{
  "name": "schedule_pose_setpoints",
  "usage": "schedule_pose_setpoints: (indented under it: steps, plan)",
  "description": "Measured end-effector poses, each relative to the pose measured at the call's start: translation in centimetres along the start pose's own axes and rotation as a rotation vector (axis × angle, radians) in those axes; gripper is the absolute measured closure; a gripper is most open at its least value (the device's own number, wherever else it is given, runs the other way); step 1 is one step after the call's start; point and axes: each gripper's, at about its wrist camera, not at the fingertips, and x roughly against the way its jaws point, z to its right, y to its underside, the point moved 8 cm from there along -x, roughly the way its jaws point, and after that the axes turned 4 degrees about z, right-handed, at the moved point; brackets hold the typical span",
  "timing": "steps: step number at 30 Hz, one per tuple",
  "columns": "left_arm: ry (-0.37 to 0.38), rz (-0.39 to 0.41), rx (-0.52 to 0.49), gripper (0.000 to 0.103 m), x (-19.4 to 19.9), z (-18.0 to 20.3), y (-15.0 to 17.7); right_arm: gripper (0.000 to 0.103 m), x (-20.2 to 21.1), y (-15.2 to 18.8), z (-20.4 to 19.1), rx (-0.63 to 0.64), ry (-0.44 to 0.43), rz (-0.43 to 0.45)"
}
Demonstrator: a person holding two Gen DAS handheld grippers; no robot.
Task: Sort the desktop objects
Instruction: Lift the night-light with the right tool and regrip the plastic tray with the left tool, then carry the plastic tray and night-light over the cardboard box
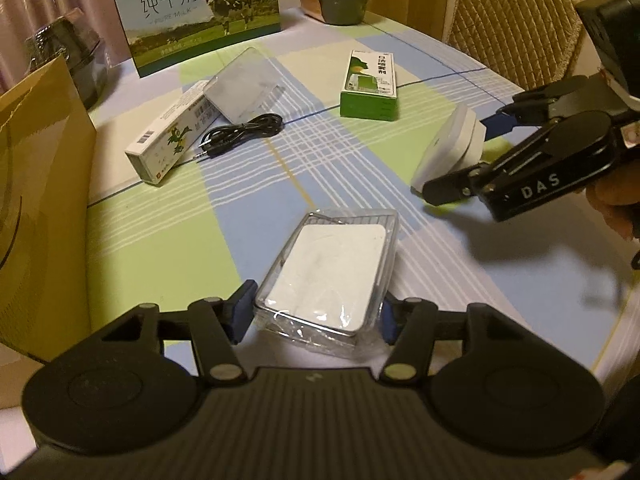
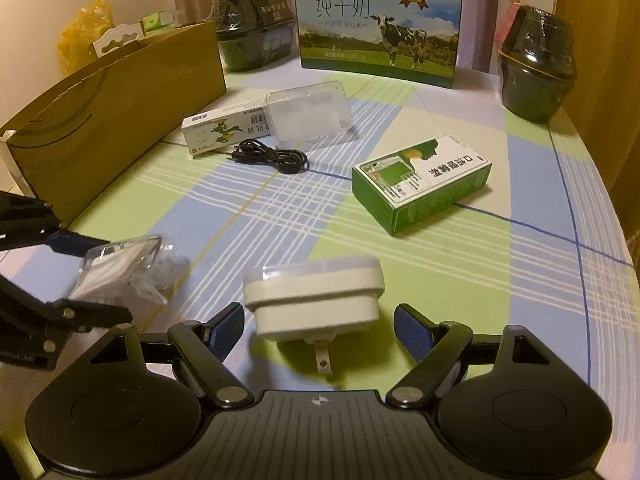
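Note:
A clear plastic case with a white block inside point(image 1: 332, 276) lies on the checked tablecloth point(image 1: 320, 152), and my left gripper point(image 1: 316, 308) is shut on it, with a blue pad against each side. In the right wrist view the same case point(image 2: 116, 264) shows at the left edge, tilted in the left gripper point(image 2: 96, 276). A white plug adapter point(image 2: 316, 296) lies with its prongs toward the camera. My right gripper point(image 2: 318, 320) stands open around it, a small gap on the right side. From the left wrist view the adapter point(image 1: 452, 148) sits between the right gripper's point(image 1: 468, 156) fingers.
A green box point(image 2: 420, 180), a long white box point(image 2: 224, 128), a frosted clear case point(image 2: 308, 112) and a coiled black cable point(image 2: 276, 158) lie further back. A brown cardboard box point(image 2: 120, 112) stands at the left, a milk carton pack point(image 2: 380, 24) and dark pots point(image 2: 536, 68) at the back.

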Motion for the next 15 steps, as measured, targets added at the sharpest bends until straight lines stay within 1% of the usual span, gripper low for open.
schedule_pose_setpoints:
  steps: [4,5,6,10,15]
  plan:
    - [-0.010,-0.003,0.025,0.048,0.1,-0.2,0.1,0.024,-0.3,-0.2,0.1,-0.002,0.002,0.003]
    - [-0.013,-0.002,0.032,0.048,0.1,-0.3,0.1,0.028,-0.3,-0.3,0.1,-0.001,0.001,0.007]
    - [-0.017,-0.003,0.037,0.048,0.1,-0.4,0.2,0.041,-0.2,-0.3,0.0,0.008,0.003,0.004]
    - [-0.026,-0.009,0.052,0.048,0.3,-0.6,0.4,0.041,0.2,-0.2,-0.5,0.036,0.018,-0.002]
    - [-0.039,-0.013,0.072,0.048,1.0,-0.7,0.5,0.041,1.6,-0.6,-1.3,0.050,0.017,0.013]
